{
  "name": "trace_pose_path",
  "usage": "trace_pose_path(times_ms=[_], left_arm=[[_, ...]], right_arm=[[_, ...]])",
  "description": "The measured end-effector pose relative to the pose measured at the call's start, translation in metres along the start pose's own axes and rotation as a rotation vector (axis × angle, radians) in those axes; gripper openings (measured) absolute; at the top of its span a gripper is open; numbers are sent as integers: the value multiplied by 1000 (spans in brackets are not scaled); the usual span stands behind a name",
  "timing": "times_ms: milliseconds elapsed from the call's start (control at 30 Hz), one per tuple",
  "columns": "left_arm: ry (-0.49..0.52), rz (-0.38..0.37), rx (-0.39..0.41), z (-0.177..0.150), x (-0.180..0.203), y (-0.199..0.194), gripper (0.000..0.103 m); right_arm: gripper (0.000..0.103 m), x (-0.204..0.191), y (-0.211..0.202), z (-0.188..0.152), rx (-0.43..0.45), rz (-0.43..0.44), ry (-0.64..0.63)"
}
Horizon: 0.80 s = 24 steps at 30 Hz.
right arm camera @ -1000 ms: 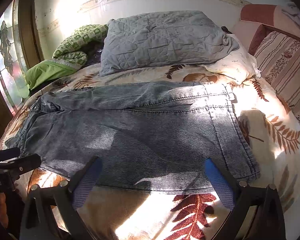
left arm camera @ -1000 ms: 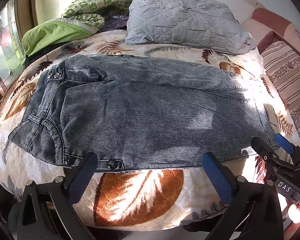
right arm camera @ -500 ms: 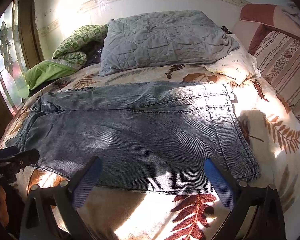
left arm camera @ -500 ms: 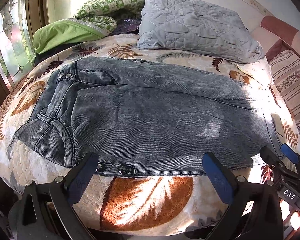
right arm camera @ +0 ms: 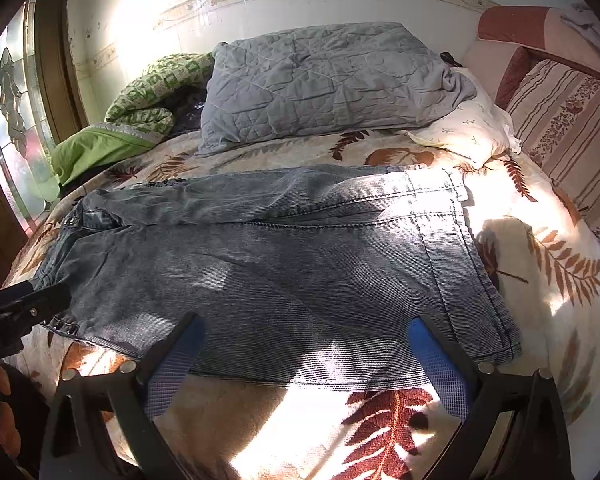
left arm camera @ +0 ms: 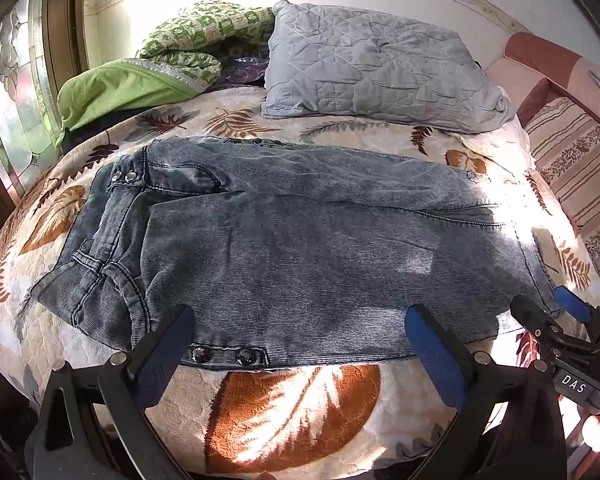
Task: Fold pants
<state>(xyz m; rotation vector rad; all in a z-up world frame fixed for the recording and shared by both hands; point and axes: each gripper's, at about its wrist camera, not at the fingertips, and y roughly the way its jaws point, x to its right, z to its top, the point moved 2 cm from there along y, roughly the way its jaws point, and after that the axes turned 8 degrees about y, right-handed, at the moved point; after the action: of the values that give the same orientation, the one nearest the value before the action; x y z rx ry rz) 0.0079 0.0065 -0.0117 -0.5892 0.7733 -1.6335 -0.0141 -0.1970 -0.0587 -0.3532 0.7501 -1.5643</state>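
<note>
Evidently both released grippers, left gripper (left arm camera: 300, 344) and right gripper (right arm camera: 306, 354), are hovering before the flat pants (left arm camera: 300, 240), needing near-edge grasps next.

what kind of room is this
Most likely a bedroom: the jeans lie on a bed with a leaf-print quilt, a grey quilted pillow behind them and a stained-glass window beside it.

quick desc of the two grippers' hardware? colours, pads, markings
Both match: black angular plastic frames, each finger arm tipped with a blue textured pad and fixed with silver screws. Left gripper pads are darker blue in shadow; the right gripper shows a fine grid texture on its pads. The right gripper's body carries white lettering "DAS" in the left wrist view. No cables or sleeves visible.
</note>
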Motion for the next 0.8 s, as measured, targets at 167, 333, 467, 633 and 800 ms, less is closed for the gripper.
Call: trace_pose_path(times_ms=[167, 333, 467, 633, 800], left_arm=[[-6, -38, 4, 0, 1, 0, 103], [22, -21, 10, -1, 5, -1, 103], [24, -14, 17, -1, 5, -2, 103], [-22, -65, 29, 0, -3, -3, 103], [-38, -72, 46, -1, -3, -4, 103]], right_arm=[[103, 0, -1, 1, 4, 2, 2], [103, 2, -1, 1, 5, 4, 7], [103, 2, -1, 1, 6, 4, 7], [103, 2, -1, 2, 11, 5, 11], [103, 2, -2, 2, 13, 6, 9]])
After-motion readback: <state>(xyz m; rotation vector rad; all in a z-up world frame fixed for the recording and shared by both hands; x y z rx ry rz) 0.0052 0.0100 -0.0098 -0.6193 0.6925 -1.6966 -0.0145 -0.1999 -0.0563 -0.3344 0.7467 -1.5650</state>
